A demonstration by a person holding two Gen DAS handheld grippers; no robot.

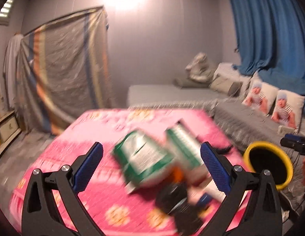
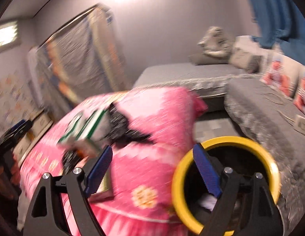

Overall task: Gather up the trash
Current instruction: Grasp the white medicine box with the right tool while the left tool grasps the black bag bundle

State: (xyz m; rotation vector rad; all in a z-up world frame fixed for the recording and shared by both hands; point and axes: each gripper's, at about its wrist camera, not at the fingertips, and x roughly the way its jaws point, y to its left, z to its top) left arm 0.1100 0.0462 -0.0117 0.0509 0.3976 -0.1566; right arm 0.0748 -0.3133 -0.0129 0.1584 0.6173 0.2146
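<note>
Hovering with their blue pads apart, the left tongs [image 1: 151,164] frame blurred green-and-white cartons [image 1: 152,157] on the pink-clothed worktop [image 1: 54,157]. Right tongs [image 2: 150,172] are likewise spread and hold nothing, above the yellow-rimmed bin [image 2: 270,161] just beside the worktop's edge.
</note>
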